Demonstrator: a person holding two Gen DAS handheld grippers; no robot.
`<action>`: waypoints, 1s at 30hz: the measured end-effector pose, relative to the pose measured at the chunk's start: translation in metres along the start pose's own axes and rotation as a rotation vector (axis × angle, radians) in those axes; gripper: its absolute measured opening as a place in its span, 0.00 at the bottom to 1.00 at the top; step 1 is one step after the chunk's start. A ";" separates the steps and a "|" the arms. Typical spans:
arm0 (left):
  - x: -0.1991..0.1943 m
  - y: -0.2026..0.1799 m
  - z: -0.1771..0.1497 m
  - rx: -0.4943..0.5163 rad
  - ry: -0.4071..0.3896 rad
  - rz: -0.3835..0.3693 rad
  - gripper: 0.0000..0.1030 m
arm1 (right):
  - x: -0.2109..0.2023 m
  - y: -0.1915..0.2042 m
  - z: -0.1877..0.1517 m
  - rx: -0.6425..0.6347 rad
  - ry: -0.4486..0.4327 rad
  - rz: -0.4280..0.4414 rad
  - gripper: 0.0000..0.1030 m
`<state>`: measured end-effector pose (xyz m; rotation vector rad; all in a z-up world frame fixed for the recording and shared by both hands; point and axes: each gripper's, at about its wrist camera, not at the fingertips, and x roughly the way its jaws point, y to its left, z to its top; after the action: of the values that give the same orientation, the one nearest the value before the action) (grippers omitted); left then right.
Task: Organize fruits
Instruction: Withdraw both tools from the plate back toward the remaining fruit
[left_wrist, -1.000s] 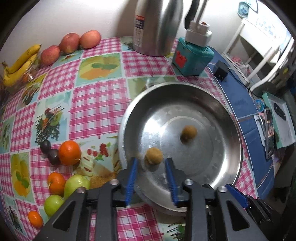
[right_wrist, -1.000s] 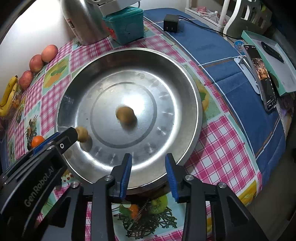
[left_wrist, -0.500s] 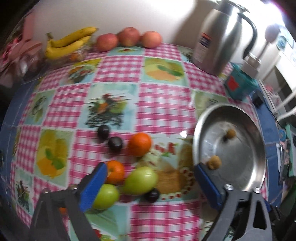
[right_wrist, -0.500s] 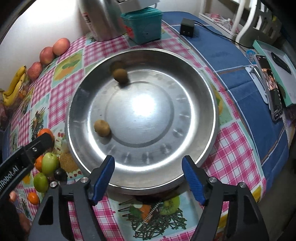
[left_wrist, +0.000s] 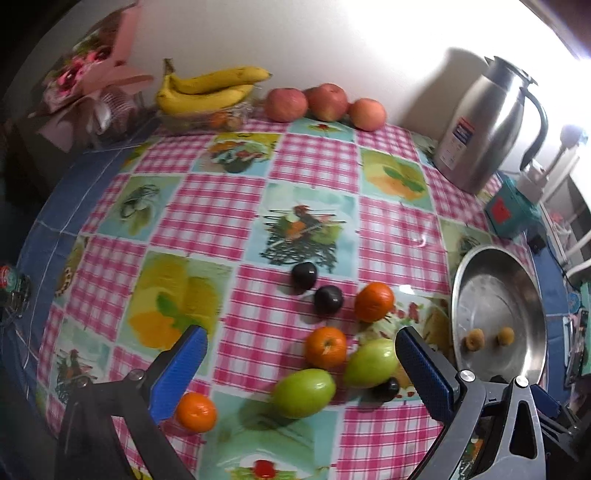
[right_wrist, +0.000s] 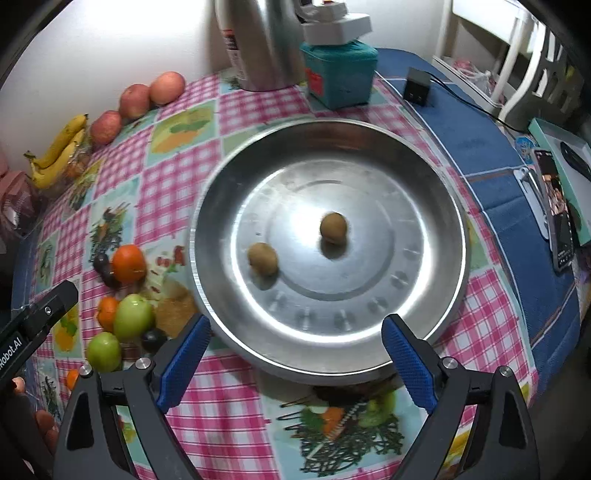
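Observation:
A steel bowl (right_wrist: 436, 295) holds two small brown fruits (right_wrist: 263, 259) (right_wrist: 333, 229); it also shows at the right of the left wrist view (left_wrist: 517, 373). Left of it lie loose oranges (left_wrist: 374, 301) (left_wrist: 325, 347) (left_wrist: 195, 412), two green fruits (left_wrist: 304, 392) (left_wrist: 370, 363) and dark plums (left_wrist: 304, 276) (left_wrist: 328, 300). My left gripper (left_wrist: 301, 373) is open wide and empty, above this cluster. My right gripper (right_wrist: 295, 365) is open and empty at the bowl's near rim.
Bananas (left_wrist: 207, 90) and three apples (left_wrist: 325, 101) lie along the back wall. A steel jug (left_wrist: 484, 125) and a teal box (right_wrist: 338, 75) stand behind the bowl. A phone (right_wrist: 557, 218) and a black adapter (right_wrist: 417, 88) lie on the blue cloth at the right.
My left gripper let go of a brown fruit in the bowl, opened wide and swung left over the loose fruit. My right gripper opened and drew back a little. The brown fruits rolled.

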<state>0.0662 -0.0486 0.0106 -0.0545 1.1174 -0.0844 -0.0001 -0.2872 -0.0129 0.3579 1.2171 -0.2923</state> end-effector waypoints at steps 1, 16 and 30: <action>-0.001 0.005 -0.001 -0.012 -0.003 -0.005 1.00 | -0.002 0.002 -0.001 -0.003 -0.004 0.007 0.91; -0.015 0.057 -0.006 -0.090 0.016 -0.006 1.00 | -0.011 0.051 -0.014 -0.147 -0.034 0.111 0.91; 0.000 0.111 -0.020 -0.222 0.105 -0.017 1.00 | -0.001 0.107 -0.031 -0.281 0.004 0.145 0.91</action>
<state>0.0526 0.0620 -0.0074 -0.2608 1.2278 0.0219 0.0168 -0.1774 -0.0097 0.2009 1.2106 0.0058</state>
